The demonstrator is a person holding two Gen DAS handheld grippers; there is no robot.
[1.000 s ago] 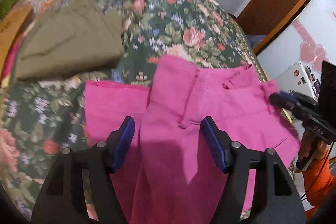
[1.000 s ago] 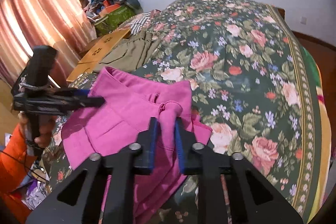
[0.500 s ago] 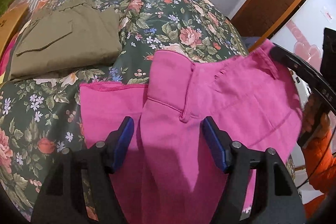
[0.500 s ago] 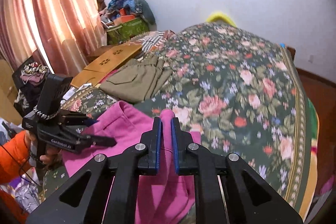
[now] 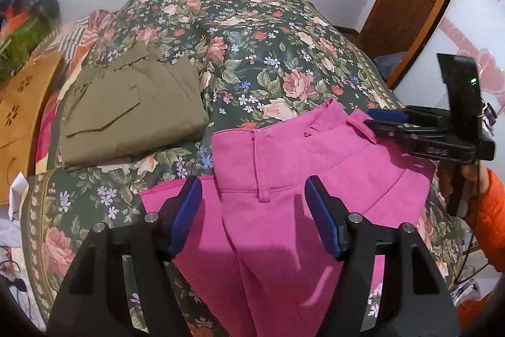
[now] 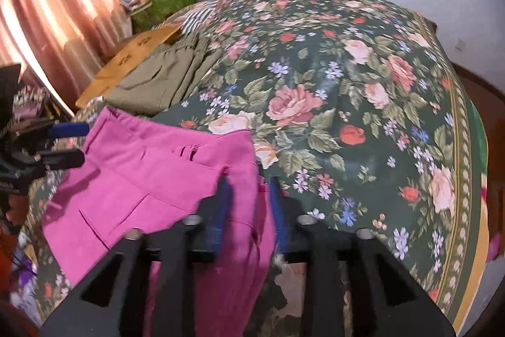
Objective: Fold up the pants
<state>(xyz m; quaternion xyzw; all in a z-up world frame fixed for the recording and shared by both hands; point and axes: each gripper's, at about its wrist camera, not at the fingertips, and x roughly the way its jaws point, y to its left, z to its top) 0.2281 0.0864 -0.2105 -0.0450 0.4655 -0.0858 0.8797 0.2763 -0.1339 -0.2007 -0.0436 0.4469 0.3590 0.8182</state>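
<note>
Pink pants [image 5: 284,195] are lying folded at the near edge of the bed [image 5: 268,52], waistband facing far. Left tool [image 5: 254,212] is hovering wide open over them, holding nothing. Right tool [image 6: 249,204] is standing part open at the waistband's right corner; whether it is pinching cloth, cannot tell. Fabric is looking light, soft and floppy, so gripping at the stiffer waistband corners seems best. Folded olive pants [image 5: 129,112] are resting far left.

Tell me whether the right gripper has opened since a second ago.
Yes. The right gripper now shows a wider gap between its fingers, with the pink pants no longer pinched.
</note>
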